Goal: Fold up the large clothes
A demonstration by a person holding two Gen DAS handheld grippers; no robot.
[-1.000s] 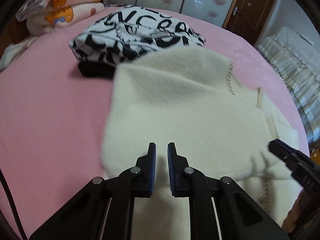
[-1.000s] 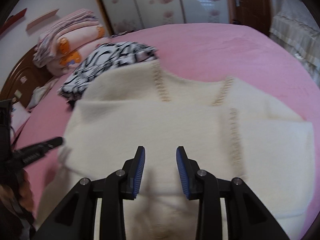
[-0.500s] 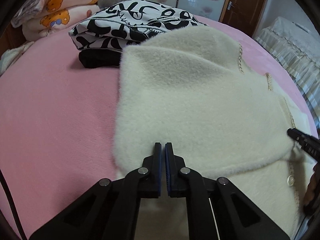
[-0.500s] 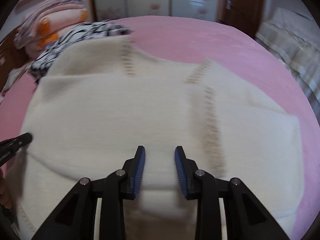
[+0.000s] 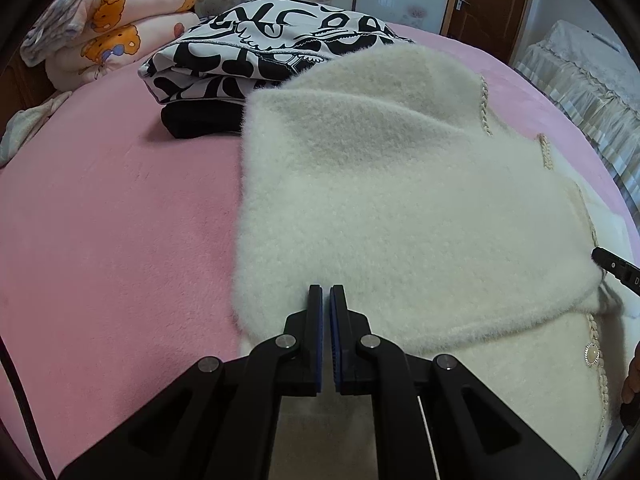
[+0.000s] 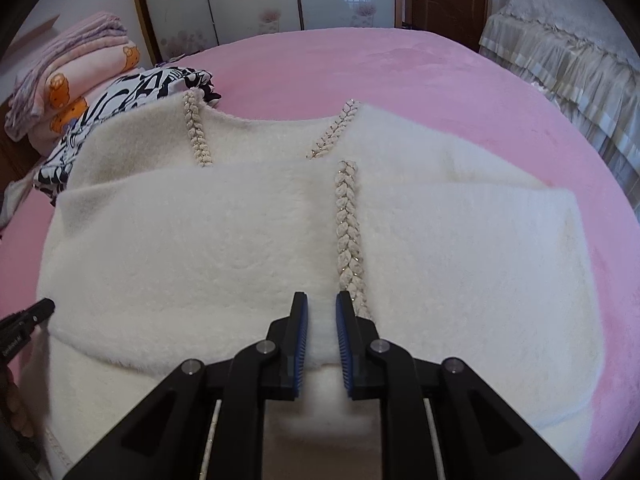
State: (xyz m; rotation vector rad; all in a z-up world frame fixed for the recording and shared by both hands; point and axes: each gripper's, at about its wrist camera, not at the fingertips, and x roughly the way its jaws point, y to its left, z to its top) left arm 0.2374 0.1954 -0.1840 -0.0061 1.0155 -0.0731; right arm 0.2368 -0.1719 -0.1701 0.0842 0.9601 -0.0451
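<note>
Pink bed (image 5: pixel 100 240) fills both views, w/ a second bed (image 6: pixel 560 52) under a frilled cover at far right. Cream fuzzy cardigan (image 6: pixel 240 240) lies flat across the pink bed, one flap folded over its front; braided trim (image 6: pixel 348 232) runs down the middle, a round button (image 5: pixel 591 354) shows near the lower hem. Behind it, touching its far edge, a folded black-and-white print garment (image 5: pixel 256 52) sits on a black folded item (image 5: pixel 200 120). Stack of pink bear-print blankets (image 5: pixel 108 28) at the headboard corner. Left hand-held gripper (image 5: pixel 325 292): jaws fully together at the folded flap's near edge; can't tell if fabric is caught. Right hand-held gripper (image 6: pixel 319 300): jaws have just been closing, narrow gap left, cardigan pile bunched between the pads beside the trim.
</note>
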